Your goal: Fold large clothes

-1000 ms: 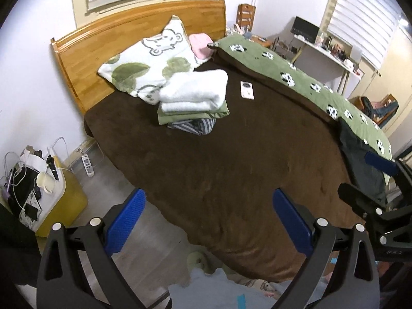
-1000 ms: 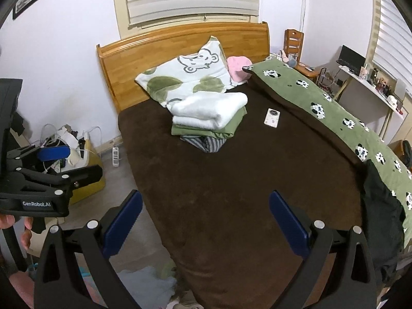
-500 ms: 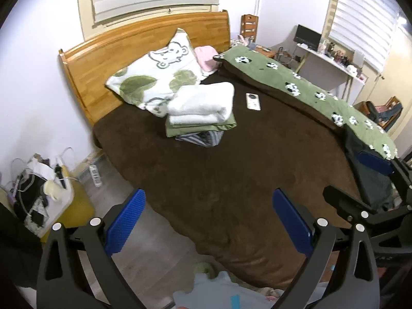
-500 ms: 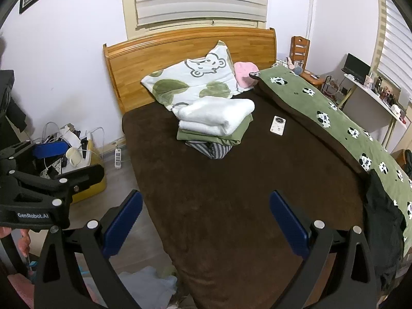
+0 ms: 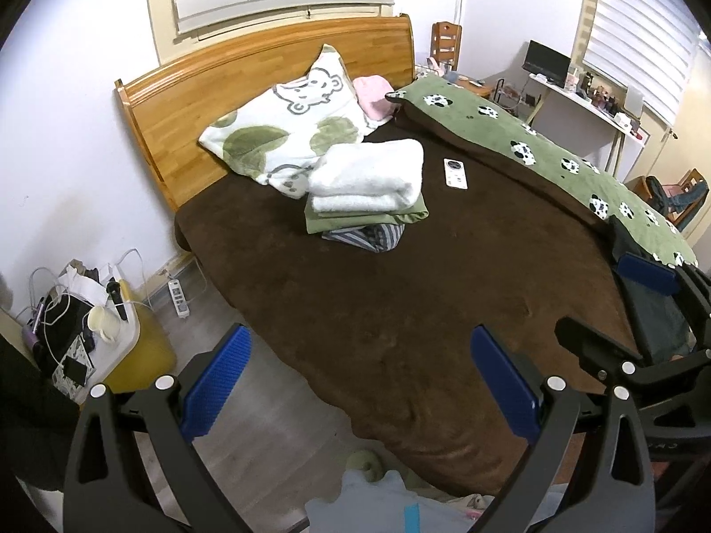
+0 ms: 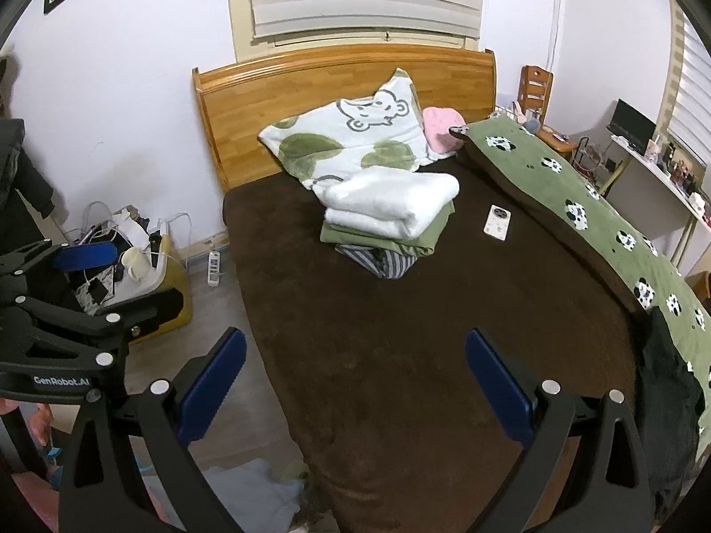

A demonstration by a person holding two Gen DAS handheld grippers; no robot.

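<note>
Nearest the lens, the left gripper (image 5: 360,382) hangs over the foot corner of the bed with its blue-padded fingers spread wide and nothing between them. The right gripper (image 6: 351,382) is likewise spread wide and empty, poised above the brown bedspread (image 6: 422,333). In the right wrist view the left tool appears at the left edge, and its black frame carries the white lettering "GenRobot.AI" (image 6: 61,381); fingertips of the person's hand (image 6: 42,422) show just beneath it. Below both grippers, pale blue fabric (image 5: 377,504) lies on the floor at the foot of the bed.

A dark garment (image 6: 671,395) is draped over the right side of the bed near its foot, lying against the green cow-print blanket (image 6: 577,195) that runs along that side. Further up the mattress sits a stack of folded clothes (image 6: 391,217): a white fleecy piece on top, an olive one under it, a striped one at the bottom. A white remote control (image 6: 497,222) lies just beside the stack; its markings are too small to read. Behind it a bear-print pillow (image 6: 355,137) and a pink cushion (image 6: 440,129) lean on the wooden headboard (image 6: 311,84). On the floor to the left, a yellow box (image 5: 142,351) holds a cream mug (image 5: 103,323) and tangled cables.
</note>
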